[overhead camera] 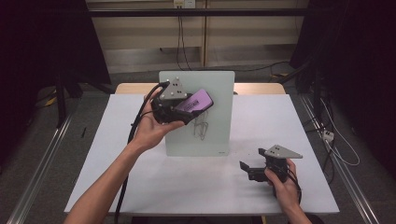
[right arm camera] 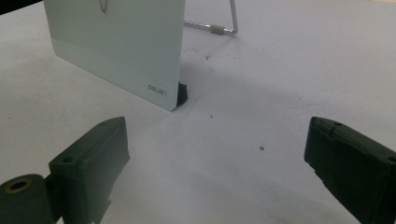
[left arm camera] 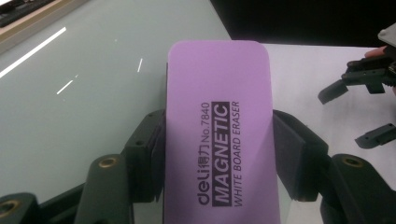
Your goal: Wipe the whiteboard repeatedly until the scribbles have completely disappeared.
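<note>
Left gripper (overhead camera: 180,111) clamps the purple whiteboard eraser (left arm camera: 219,126) against the upright glass board (overhead camera: 219,135); pressing hard could topple it. Right gripper (overhead camera: 247,170) rests open, near right.

eraser (left arm camera: 219,135) bottom cut off (lower edge)

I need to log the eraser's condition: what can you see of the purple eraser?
The purple eraser is a flat, round-cornered block, plastic by its look, printed "deli No.7840 MAGNETIC WHITE BOARD ERASER" in black. The left hand-held gripper clamps its long sides, holding it tilted before the upright glass board, over pen scribbles.
</note>
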Tool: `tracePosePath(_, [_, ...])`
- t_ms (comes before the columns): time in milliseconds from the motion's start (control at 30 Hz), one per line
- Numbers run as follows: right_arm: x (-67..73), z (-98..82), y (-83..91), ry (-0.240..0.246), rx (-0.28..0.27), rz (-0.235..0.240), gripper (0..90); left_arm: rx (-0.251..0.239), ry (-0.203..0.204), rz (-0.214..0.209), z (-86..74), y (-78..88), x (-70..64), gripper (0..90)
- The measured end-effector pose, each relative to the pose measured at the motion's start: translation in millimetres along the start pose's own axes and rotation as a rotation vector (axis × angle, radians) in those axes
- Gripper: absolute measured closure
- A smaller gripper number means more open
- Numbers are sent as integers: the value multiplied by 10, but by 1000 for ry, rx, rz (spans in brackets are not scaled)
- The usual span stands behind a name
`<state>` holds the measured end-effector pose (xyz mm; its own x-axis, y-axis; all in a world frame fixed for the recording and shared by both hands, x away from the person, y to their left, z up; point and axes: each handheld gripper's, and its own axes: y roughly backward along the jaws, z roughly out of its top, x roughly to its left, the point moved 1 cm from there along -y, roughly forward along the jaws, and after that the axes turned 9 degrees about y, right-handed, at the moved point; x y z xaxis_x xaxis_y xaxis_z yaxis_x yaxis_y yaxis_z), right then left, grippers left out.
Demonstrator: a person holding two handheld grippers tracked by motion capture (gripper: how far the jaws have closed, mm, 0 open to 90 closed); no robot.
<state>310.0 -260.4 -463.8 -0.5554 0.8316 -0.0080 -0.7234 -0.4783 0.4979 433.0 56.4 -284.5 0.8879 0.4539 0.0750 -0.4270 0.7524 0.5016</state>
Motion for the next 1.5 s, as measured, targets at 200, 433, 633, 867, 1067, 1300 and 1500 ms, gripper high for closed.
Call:
tracePosePath(200, [-5,-2,0,-5,-1,2,66,15,-19,2,40,-42,67,412])
tracePosePath(433, [-6,-5,-4,-3,4,5,66,6,-20,-6,48,-79,135,412])
tracePosePath(633, [-2,-5,-10,-3,10,6,67,5,-50,10,118,-98,136,412])
tracePosePath(867, [0,-6,-10,-2,10,9,68,16,-55,19,122,-123,131,412])
tracePosePath(1067, [2,-5,-12,3,10,10,68,27,-66,29,124,-130,120,412])
tracePosePath(1300, [8,-5,-12,2,12,11,70,50,-80,31,85,-177,74,412])
tracePosePath(1500, [7,-3,-8,3,9,9,71,66,-89,27,6,-237,11,412])
